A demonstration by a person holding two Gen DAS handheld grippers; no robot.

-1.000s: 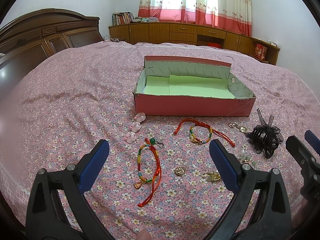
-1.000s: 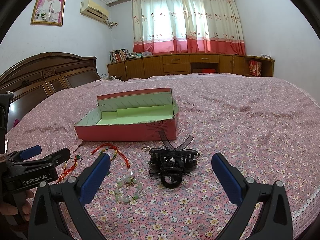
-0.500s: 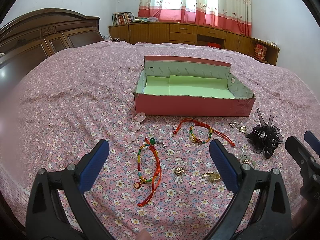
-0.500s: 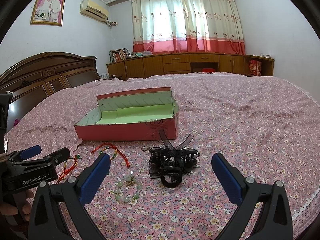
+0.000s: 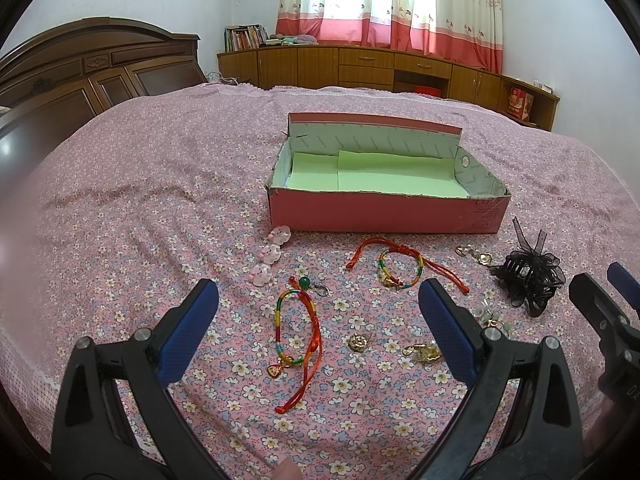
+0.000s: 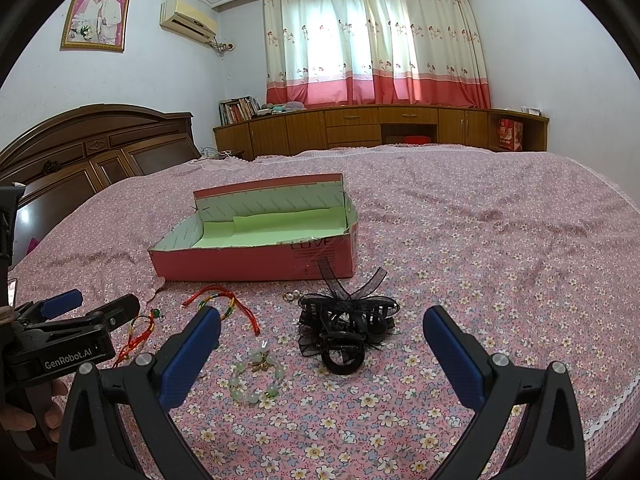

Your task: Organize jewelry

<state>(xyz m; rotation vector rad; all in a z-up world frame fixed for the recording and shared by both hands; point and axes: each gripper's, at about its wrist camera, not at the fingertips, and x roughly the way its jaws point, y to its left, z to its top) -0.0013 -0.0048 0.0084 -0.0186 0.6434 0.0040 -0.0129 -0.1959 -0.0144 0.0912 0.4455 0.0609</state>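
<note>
Left wrist view had the left gripper (image 5: 318,314) spread wide with nothing in it, hovering over the bedspread (image 5: 120,200) well short of the box (image 5: 384,212). Right between its fingers lay a rainbow bracelet (image 5: 298,332) and a small gold charm (image 5: 359,341), both on the near side of the box. A second bracelet (image 5: 400,266) and three pink charms (image 5: 270,254) sat closer to the box front. On the right wrist view the right gripper (image 6: 322,338) was gaping and empty too, with a jade bracelet (image 6: 258,378) and a black hair clip (image 6: 346,334) between its fingers, the clip just in front of the box's right corner. Box was open, green lining showing.
</note>
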